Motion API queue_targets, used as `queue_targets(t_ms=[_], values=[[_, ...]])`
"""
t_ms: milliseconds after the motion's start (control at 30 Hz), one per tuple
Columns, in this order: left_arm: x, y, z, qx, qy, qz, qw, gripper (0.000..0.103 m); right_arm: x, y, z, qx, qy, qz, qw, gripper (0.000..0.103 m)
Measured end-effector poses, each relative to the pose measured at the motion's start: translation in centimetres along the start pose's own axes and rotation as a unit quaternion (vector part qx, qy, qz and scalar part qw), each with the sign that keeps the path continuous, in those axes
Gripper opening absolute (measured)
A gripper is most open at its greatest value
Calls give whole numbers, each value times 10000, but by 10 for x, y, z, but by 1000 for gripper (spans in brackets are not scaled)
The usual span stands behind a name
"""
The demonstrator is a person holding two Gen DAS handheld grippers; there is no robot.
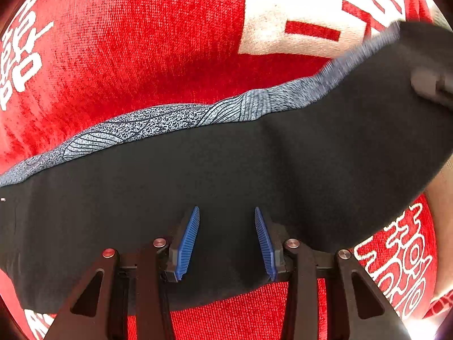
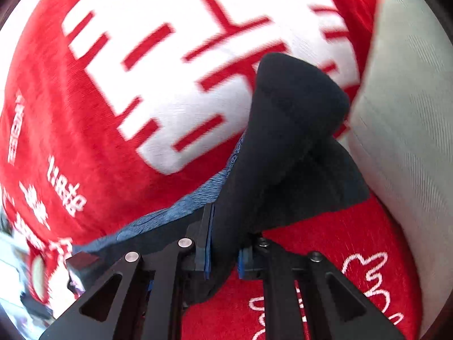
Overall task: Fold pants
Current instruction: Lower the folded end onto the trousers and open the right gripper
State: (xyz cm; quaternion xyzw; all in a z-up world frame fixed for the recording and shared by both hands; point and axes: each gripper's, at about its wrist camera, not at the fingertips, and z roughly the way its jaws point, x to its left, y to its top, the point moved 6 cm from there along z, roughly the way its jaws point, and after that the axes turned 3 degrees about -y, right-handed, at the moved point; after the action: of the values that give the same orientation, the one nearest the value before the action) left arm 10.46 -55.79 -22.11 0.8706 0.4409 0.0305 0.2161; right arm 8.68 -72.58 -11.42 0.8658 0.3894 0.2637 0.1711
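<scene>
The pants (image 1: 226, 170) are black with a grey patterned band (image 1: 158, 121) along their far edge. They lie across a red blanket (image 1: 141, 42) with white characters. My left gripper (image 1: 227, 212) is open, its blue fingers (image 1: 188, 240) apart just above the black cloth. My right gripper (image 2: 223, 240) is shut on a bunch of the black pants (image 2: 283, 141), which rise in a folded hump ahead of the fingers. The right gripper also shows as a grey blur in the left wrist view (image 1: 430, 87), at the pants' right end.
The red blanket (image 2: 85, 141) covers the surface under the pants. A pale grey cushion or sofa part (image 2: 410, 113) stands at the right. Bright clutter shows at the lower left of the right wrist view.
</scene>
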Motion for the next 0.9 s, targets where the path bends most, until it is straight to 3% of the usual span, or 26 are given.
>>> queue_targets(t_ms=[167,267,333,400,467,533,633,733,833,900], values=[[11,-17,-13,-3,-341,132,9993,41,56,-10,-12,-79,-109,-902,9958,14],[39,-20,-32,336,-635,-241,9971,40,92,-19,-16,-82,-200,-1361,9905,13],[79,-23,-60,318,-699,-667,9948,40,112,-27,-15,-51,-286,-1632,9862,13],[130,-29,-87,210,-437,-879,9949,42,132,-38,-8,23,-370,-1863,9818,13],[176,-37,-107,195,-195,-1073,9938,59,155,-52,3,123,-547,-2229,9732,13],[233,-36,-112,218,-14,-1318,9910,77,180,-73,23,268,-793,-2655,9605,14],[300,-41,-119,226,243,-1438,9891,77,211,-109,62,602,-1176,-3187,9386,14],[340,-55,-124,308,368,-1464,9881,77,230,-145,98,865,-1568,-3597,9157,18],[363,-69,-122,432,329,-1591,9858,77,240,-175,115,833,-2151,-4073,8837,28],[357,-77,-129,478,275,-1660,9846,77,245,-187,112,804,-2227,-4233,8745,39]])
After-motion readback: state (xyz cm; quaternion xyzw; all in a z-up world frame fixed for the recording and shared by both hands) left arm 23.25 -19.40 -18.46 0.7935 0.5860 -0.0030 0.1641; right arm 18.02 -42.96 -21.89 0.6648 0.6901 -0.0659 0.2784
